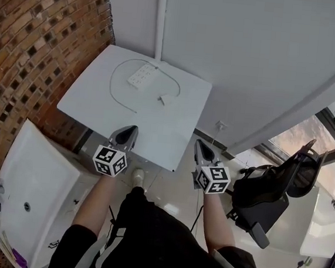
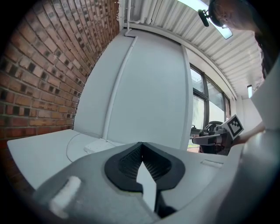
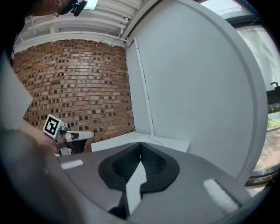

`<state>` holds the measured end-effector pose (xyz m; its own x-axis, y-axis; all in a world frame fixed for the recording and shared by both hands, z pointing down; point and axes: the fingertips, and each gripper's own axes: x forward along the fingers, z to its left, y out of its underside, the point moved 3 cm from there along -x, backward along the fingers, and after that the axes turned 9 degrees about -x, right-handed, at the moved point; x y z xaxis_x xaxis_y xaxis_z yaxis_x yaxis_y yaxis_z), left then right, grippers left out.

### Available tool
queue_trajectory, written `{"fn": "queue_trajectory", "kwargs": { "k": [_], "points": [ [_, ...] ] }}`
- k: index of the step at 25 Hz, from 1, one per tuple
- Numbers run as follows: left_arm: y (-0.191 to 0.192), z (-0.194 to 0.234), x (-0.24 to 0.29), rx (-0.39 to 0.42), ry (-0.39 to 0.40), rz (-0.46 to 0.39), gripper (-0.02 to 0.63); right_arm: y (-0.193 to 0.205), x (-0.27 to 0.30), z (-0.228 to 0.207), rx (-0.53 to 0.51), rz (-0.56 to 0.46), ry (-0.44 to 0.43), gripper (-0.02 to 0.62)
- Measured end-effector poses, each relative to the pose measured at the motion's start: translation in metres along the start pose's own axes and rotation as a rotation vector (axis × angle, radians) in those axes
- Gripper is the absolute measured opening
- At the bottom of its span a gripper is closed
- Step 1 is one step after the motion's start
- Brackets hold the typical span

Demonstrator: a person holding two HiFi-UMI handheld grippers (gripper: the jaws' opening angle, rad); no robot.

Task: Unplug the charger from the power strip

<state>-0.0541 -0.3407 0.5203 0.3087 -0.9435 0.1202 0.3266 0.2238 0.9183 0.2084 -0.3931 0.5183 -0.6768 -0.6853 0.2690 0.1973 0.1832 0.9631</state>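
While both sets of jaws are pressed together with nothing between them, the left hand-held gripper (image 1: 134, 128) and the right hand-held gripper (image 1: 199, 142) hang side by side in front of the person, each at the end of a bare forearm. In its own view the left hand-held gripper's (image 2: 141, 144) black pads meet at the tips, and the right hand-held gripper's (image 3: 141, 144) do the same. From the head view the left one's tip lies over the near edge of the white surface (image 1: 88, 99), while the right one sits off its near right corner, above the floor.

Farther out on the surface lies the white strip (image 1: 142, 75), well apart from both. A thin white cable (image 1: 111, 84) loops round it. The small white charger (image 1: 162, 99) lies flat just right of the strip and nearer the person, not touching it.

A brick wall (image 1: 36, 29) stands to the left, a white sink (image 1: 38, 189) lower left, and a black chair (image 1: 267, 196) to the right.
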Motion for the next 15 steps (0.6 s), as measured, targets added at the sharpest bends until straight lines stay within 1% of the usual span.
{"fn": "queue_trajectory", "kwargs": {
  "k": [3,5,9,12,15],
  "points": [
    [-0.001,-0.015,-0.016,0.011,-0.009,-0.018,0.002,-0.005,-0.02,0.004,-0.017,-0.025,-0.005,0.006],
    [0.0,-0.021,-0.026,0.014,-0.015,-0.024,0.002,-0.005,-0.026,0.007,-0.009,-0.036,-0.009,0.006],
    [-0.009,-0.012,-0.042,0.009,-0.037,-0.064,0.002,-0.006,-0.024,0.019,-0.011,-0.044,-0.018,0.006],
    [-0.025,-0.004,-0.048,0.043,-0.035,-0.105,0.002,-0.014,-0.018,0.025,-0.019,-0.059,-0.009,0.006],
    [-0.043,-0.007,-0.056,0.109,0.007,-0.132,0.002,-0.024,-0.021,0.03,-0.003,-0.092,0.017,0.005]
  ]
}}
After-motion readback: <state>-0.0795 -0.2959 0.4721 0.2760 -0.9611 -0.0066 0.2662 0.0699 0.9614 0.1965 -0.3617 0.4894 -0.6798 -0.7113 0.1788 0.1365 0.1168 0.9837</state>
